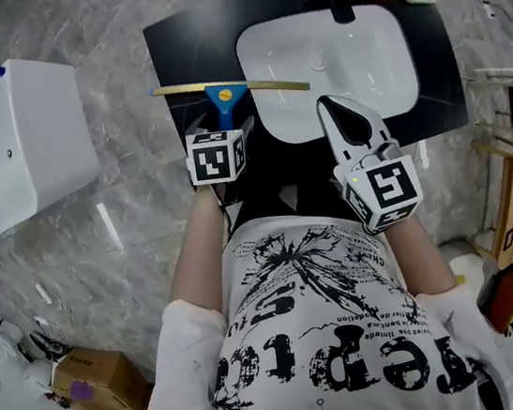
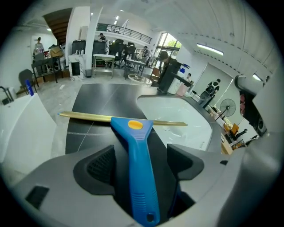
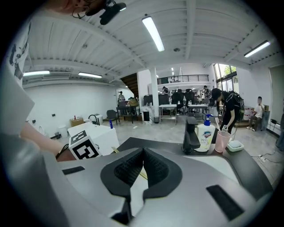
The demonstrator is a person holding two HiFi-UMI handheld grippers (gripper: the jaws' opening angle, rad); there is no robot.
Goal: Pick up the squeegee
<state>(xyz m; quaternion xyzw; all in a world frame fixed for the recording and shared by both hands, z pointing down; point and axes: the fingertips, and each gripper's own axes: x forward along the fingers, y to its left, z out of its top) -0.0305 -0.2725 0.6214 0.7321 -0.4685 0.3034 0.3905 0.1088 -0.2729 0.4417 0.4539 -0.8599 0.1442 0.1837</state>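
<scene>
The squeegee [image 1: 221, 97] lies flat on the black surface [image 1: 185, 44], its brass-coloured blade crosswise and its blue handle pointing back toward me. The blade's right end reaches over the near left rim of the white basin [image 1: 331, 61]. In the left gripper view I see the handle [image 2: 138, 159] running straight down the gap between my left tongs [image 2: 143, 165]. They stand apart, one dark pad on either side, with a sliver of space showing between each pad and the handle, so nothing is clamped. My right tongs [image 3: 143, 155] are closed on themselves with nothing between them. In the head view they hang over the basin's near edge [image 1: 328, 104], to the right of the squeegee and clear of it. At the far end of the basin stands a black faucet [image 3: 191, 133], and just beside it a white soap bottle [image 3: 205, 135] and a pink cup [image 3: 222, 141]. Off to the left, apart from the surface, sits a white box [image 1: 17, 152].
</scene>
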